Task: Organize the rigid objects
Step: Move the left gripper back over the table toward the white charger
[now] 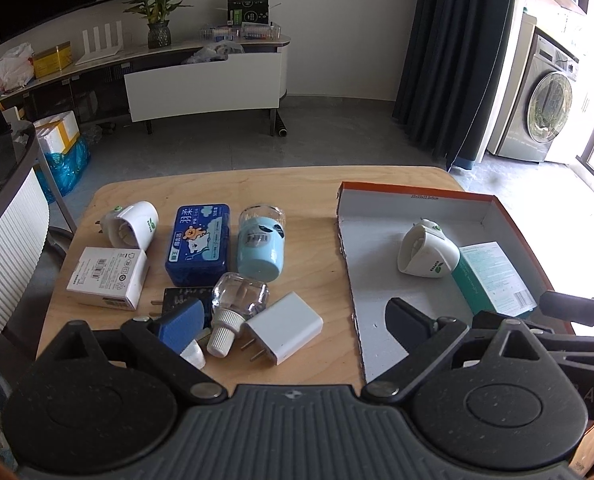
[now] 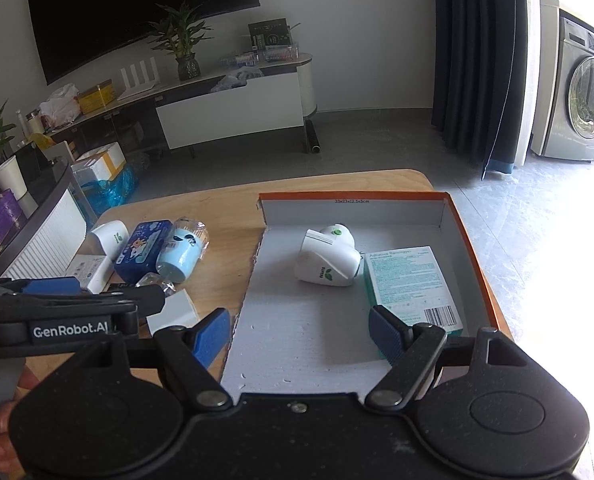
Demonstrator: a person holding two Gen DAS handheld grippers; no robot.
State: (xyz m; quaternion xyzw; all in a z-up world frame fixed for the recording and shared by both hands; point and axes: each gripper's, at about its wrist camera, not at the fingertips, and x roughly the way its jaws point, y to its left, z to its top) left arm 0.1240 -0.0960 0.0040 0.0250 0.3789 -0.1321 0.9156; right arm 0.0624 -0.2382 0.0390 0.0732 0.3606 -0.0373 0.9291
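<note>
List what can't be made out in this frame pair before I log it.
- Dark plug-in item: left wrist view, mostly hidden behind the left gripper's finger and the clear bottle.
- Teal box: right wrist view, near end covered by the right gripper's finger; print too small to read.
- Orange-edged tray: near edge hidden behind both grippers.

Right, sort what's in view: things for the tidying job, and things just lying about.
For the job:
- orange-rimmed cardboard box
- white leaf-logo plug-in
- dark blue rectangular tin
- pale blue cup
- clear glass refill bottle
- white plug charger

Lying about:
- silver washing machine
- green potted plant
</note>
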